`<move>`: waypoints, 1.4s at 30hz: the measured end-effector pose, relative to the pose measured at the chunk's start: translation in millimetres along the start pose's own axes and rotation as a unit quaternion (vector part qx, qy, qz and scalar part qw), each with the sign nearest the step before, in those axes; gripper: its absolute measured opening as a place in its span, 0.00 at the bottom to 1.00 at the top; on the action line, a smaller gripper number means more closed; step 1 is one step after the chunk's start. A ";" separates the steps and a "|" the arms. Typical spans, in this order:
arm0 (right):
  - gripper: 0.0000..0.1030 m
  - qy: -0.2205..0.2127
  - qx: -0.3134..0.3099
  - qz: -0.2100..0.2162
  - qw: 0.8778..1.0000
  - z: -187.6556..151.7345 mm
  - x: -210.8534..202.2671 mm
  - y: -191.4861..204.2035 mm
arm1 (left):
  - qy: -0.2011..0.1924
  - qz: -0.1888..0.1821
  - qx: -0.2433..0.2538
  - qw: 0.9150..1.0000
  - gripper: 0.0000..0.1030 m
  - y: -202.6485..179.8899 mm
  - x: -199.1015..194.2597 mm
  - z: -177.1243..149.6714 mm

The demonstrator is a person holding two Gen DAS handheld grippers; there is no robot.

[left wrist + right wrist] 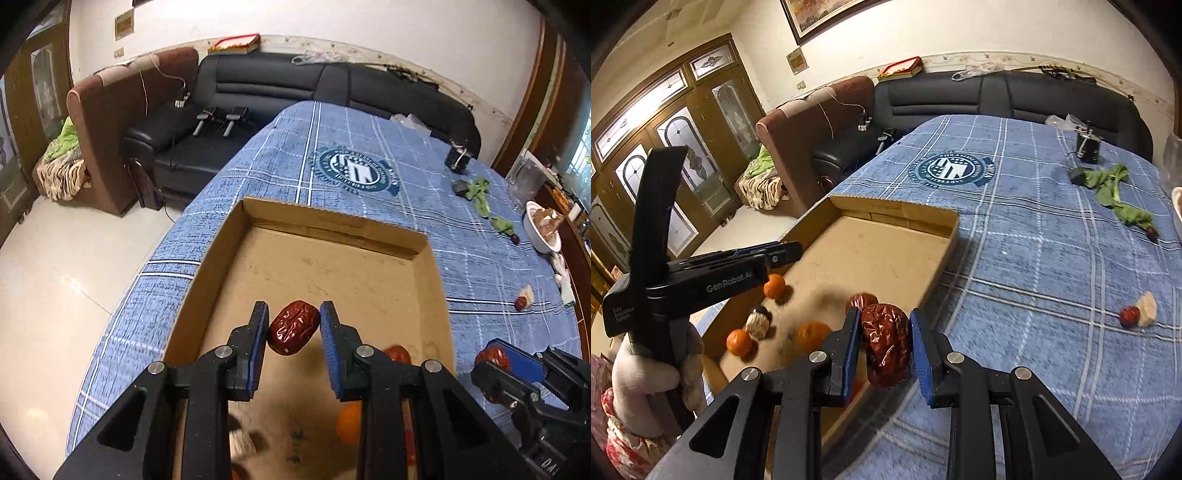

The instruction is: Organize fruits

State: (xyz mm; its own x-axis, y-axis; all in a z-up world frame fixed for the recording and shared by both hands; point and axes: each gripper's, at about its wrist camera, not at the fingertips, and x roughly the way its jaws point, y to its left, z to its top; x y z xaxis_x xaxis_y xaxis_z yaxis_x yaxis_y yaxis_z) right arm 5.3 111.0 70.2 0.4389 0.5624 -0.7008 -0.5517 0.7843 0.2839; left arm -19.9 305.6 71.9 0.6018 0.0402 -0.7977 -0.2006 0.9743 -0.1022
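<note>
In the left wrist view my left gripper (pixel 293 309) is shut on a wrinkled red date (pixel 293 328), held above the floor of a shallow cardboard box (pixel 332 216). My right gripper (pixel 884 315) is shut on a second red date (pixel 886 343) over the box's near right corner (pixel 951 236). From the left wrist view, that right gripper (pixel 496 360) hangs just outside the box's right wall. Up to three oranges (pixel 774 285) and another red date (pixel 862 300) lie in the box. A loose date (pixel 1129 316) lies on the blue cloth.
The box sits on a blue plaid tablecloth (pixel 1034 240). Green leaves (pixel 1115 192), a black item (pixel 1087 146) and a white bowl (pixel 541 229) are at the far right. A gloved hand (pixel 646 369) holds the left gripper (pixel 792 253). Sofas stand behind the table.
</note>
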 end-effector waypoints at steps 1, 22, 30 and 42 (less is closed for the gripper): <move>0.29 0.001 -0.003 -0.002 1.000 3.3 5.6 1.3 | 0.008 -0.003 -0.003 1.000 0.27 1.7 6.4 2.4; 0.30 0.046 -0.054 -0.033 0.997 23.2 84.6 17.2 | 0.040 0.037 -0.025 0.998 0.43 16.3 36.1 6.0; 0.32 0.038 -0.051 -0.032 0.997 21.3 76.9 17.2 | 0.006 0.037 -0.042 0.998 0.49 22.7 4.3 6.2; 0.37 0.000 -0.010 -0.039 0.999 2.7 3.9 -8.4 | -0.087 0.049 -0.023 0.995 0.82 -23.1 -71.0 -22.3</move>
State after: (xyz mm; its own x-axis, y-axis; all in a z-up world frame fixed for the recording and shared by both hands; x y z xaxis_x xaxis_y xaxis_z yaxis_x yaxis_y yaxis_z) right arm 13.6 107.3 66.8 0.4807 0.5000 -0.7203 -0.5298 0.8202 0.2157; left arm -75.3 275.2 117.7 0.7010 0.1761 -0.6911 -0.2973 0.9530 -0.0588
